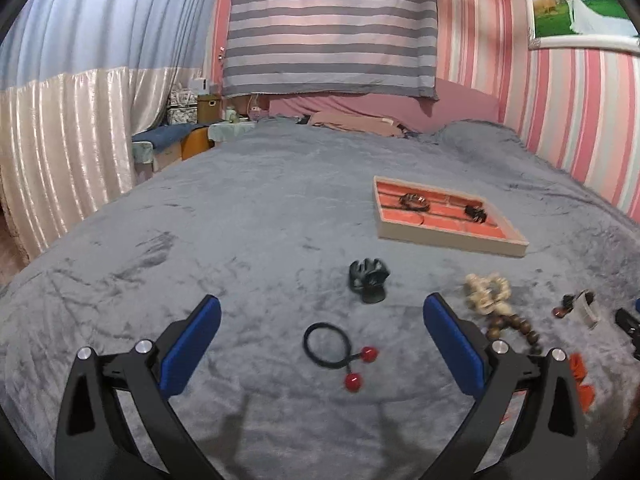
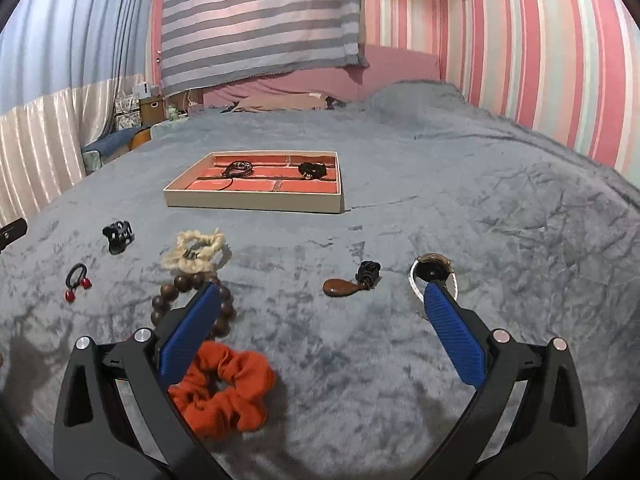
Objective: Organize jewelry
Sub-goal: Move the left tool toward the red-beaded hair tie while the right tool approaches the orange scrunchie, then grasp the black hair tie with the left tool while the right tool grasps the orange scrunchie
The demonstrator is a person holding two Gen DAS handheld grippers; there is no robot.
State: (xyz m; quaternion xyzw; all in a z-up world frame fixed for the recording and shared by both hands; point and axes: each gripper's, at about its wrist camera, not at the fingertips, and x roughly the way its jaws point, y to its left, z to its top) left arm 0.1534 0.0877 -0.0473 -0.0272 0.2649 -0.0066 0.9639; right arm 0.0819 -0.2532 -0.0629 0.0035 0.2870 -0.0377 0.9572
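Note:
A jewelry tray [image 1: 448, 238] [image 2: 256, 202] with an orange lining lies on the grey bedspread and holds two dark pieces. My left gripper [image 1: 322, 308] is open above a black hair tie with two red balls [image 1: 334, 350] [image 2: 76, 280]; a black claw clip [image 1: 369, 278] [image 2: 117, 234] lies just beyond. My right gripper [image 2: 322, 294] is open and empty. Ahead of it lie a brown pendant with a black knot [image 2: 348, 283] and a round piece on a white cord [image 2: 434, 270]. A cream scrunchie [image 2: 194, 251], brown wooden beads [image 2: 180, 292] and an orange scrunchie [image 2: 224, 392] lie by its left finger.
The bed [image 2: 480, 220] runs back to pink pillows and a pink striped wall [image 2: 540, 60]. A striped cloth [image 1: 332, 28] hangs over the headboard. Curtains and a low bench with boxes [image 1: 180, 136] stand at the left. The other gripper's tip [image 2: 12, 232] shows at the left edge.

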